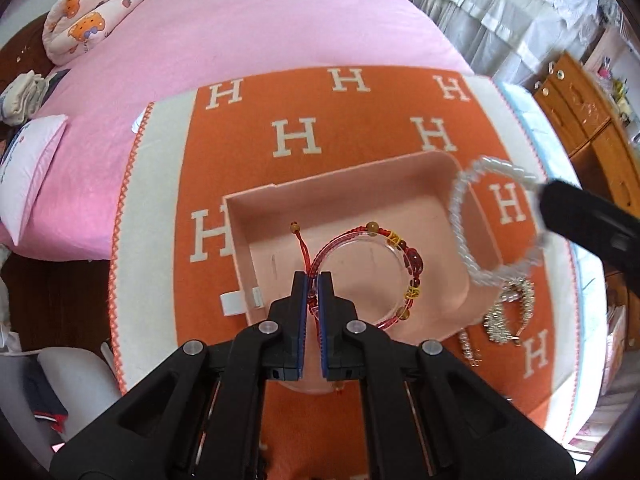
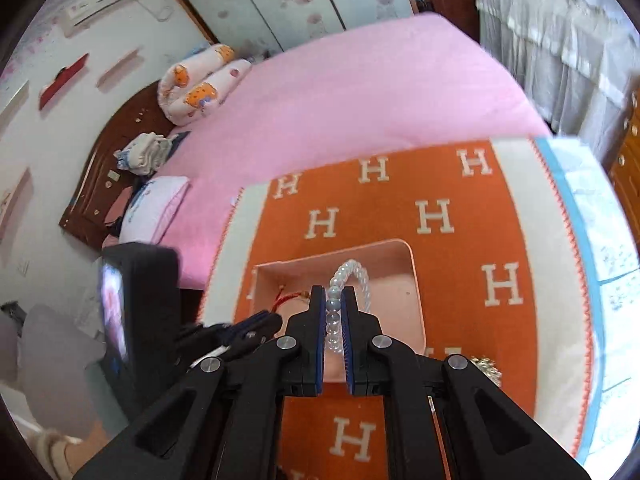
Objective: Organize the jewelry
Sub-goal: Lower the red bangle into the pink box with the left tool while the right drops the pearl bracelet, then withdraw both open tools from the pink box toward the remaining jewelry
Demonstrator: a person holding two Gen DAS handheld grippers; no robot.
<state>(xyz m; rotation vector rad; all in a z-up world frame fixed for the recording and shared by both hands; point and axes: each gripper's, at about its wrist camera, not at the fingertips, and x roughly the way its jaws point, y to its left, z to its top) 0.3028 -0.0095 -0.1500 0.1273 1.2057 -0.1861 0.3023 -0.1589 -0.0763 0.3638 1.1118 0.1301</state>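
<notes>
**Both tongs hold bracelets over the pink tray**

My left tongs (image 1: 313, 280) are clamped on a red bracelet (image 1: 368, 276), a red cord strung with amber and dark red beads, together with what looks like a clear bangle. The loop hangs over the floor of the tray (image 1: 448, 164); I cannot tell whether it touches.

My right tongs (image 2: 333, 294) pinch a pearl bracelet (image 2: 349, 276), beads caught between the blue pads. From the left camera its loop (image 1: 472, 216) hangs at the tray's right wall, partly outside it.

The tray sits on an orange cloth (image 1: 240, 152) patterned with white H letters. Silver jewelry (image 1: 508, 312) lies on the cloth just beside the tray's right side.

To do this well, I judge I should lower each loop until it rests flat before letting go. I would bring the pearls inward, clear of the wall, and set them beside the red loop, not on it, so cords and beads do not tangle.
</notes>
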